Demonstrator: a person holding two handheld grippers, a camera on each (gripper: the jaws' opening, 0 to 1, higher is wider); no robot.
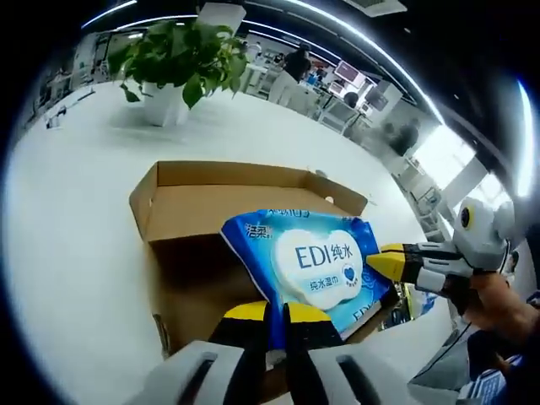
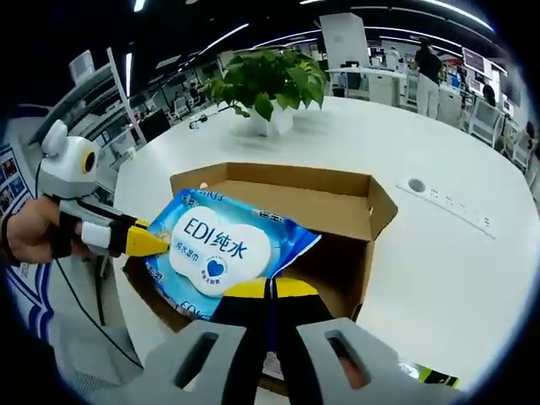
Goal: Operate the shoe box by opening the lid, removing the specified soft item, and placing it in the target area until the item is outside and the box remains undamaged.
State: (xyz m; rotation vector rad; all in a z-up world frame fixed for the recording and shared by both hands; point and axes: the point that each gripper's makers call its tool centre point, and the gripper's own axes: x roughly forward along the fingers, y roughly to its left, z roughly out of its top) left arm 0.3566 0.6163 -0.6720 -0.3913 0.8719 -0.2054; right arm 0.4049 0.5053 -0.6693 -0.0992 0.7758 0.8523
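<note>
We see an open cardboard shoe box (image 1: 211, 211) on a white table (image 1: 76, 253), a potted plant (image 1: 177, 59) at the upper left of the left gripper view. A blue wet-wipes pack (image 1: 312, 261) sits above the box's near edge, centre frame. Our left gripper (image 1: 277, 316) is clenched on the pack's lower edge; our right gripper (image 2: 270, 291) pinches another edge of it. To do this well, we judge both should lift together, clear the box wall without dragging it, then carry the pack to bare table beside the box.
</note>
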